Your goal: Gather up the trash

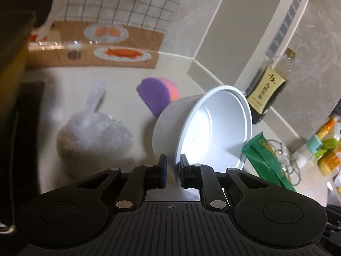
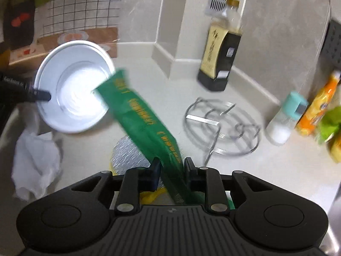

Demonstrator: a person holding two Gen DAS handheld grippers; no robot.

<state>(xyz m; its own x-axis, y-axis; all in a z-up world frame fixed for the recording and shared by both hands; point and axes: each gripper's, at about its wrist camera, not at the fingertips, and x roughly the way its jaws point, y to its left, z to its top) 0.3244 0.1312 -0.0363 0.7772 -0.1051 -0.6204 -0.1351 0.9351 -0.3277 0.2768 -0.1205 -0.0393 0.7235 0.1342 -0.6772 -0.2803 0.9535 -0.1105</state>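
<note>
My left gripper (image 1: 173, 166) is shut on the rim of a white paper bowl (image 1: 204, 128), which tilts with its empty inside facing me. In the right wrist view the same bowl (image 2: 74, 87) sits at the left with a black finger (image 2: 40, 95) of the left gripper hooked over its rim. My right gripper (image 2: 172, 170) is shut on a long green packet (image 2: 145, 117), whose far end reaches the bowl's mouth. The packet (image 1: 264, 160) also shows at the bowl's right in the left wrist view.
On the pale counter lie a knotted plastic bag (image 1: 93, 132), a purple and pink sponge (image 1: 157, 93), crumpled white paper (image 2: 36, 160), a silver foil piece (image 2: 127, 155) and a wire trivet (image 2: 221, 128). A soy sauce bottle (image 2: 221, 49), a shaker (image 2: 285, 119) and orange packs (image 2: 319, 104) line the wall.
</note>
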